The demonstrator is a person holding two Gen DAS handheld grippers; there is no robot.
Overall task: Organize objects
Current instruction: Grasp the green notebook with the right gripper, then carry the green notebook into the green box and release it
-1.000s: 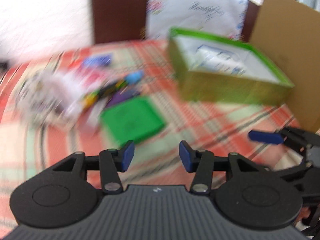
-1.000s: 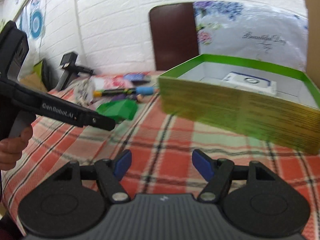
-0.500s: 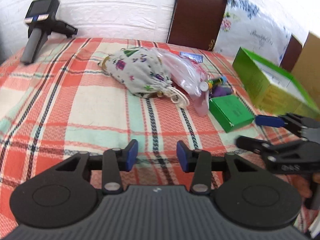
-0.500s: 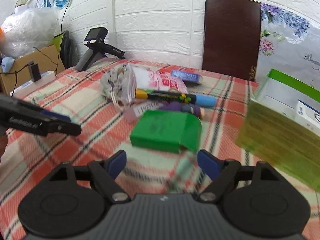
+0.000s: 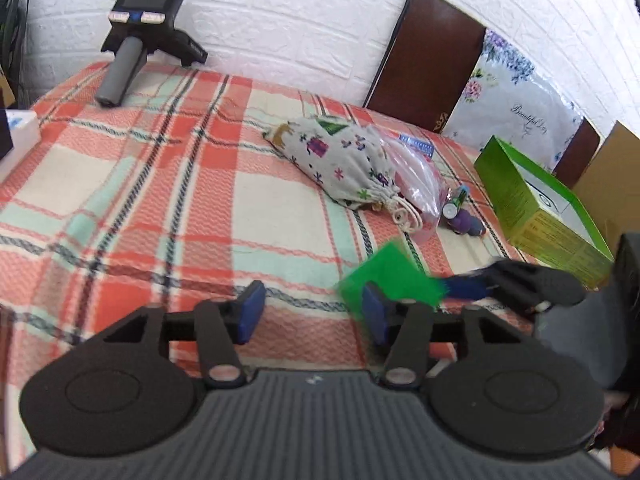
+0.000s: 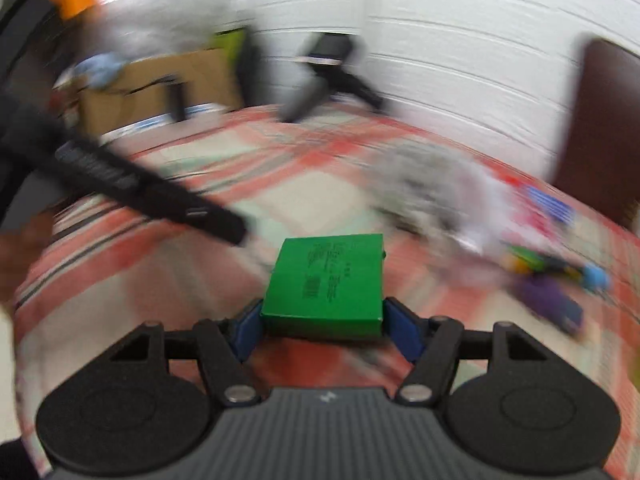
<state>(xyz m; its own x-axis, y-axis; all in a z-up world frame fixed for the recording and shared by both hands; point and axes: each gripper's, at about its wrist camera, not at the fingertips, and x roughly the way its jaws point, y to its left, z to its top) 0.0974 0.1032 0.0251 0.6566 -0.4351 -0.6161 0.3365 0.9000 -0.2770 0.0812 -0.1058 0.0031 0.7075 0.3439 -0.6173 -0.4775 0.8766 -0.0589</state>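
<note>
A flat green box [image 6: 326, 280] sits between the blue pads of my right gripper [image 6: 324, 322]. The jaws are closing and the pads press its two sides. It stays sharp while the room behind it blurs. In the left wrist view the same green box [image 5: 390, 276] hangs blurred just above the plaid cloth [image 5: 160, 184], with one blue finger [image 5: 466, 286] of the right gripper on it. My left gripper [image 5: 312, 308] is low over the cloth beside the box. Its jaws are opening and nothing is between them.
A printed drawstring bag [image 5: 340, 160], a clear plastic bag [image 5: 412, 176], a marker [image 5: 454, 204] and a purple item [image 5: 466, 224] lie mid-table. An open green carton [image 5: 532, 216] stands at right before cardboard [image 5: 612, 176]. A black handheld device [image 5: 136, 40] rests far left.
The right gripper swung left to the green box and closed on its sides. The left gripper also swung left, away from the carton, and its jaws stand wider.
</note>
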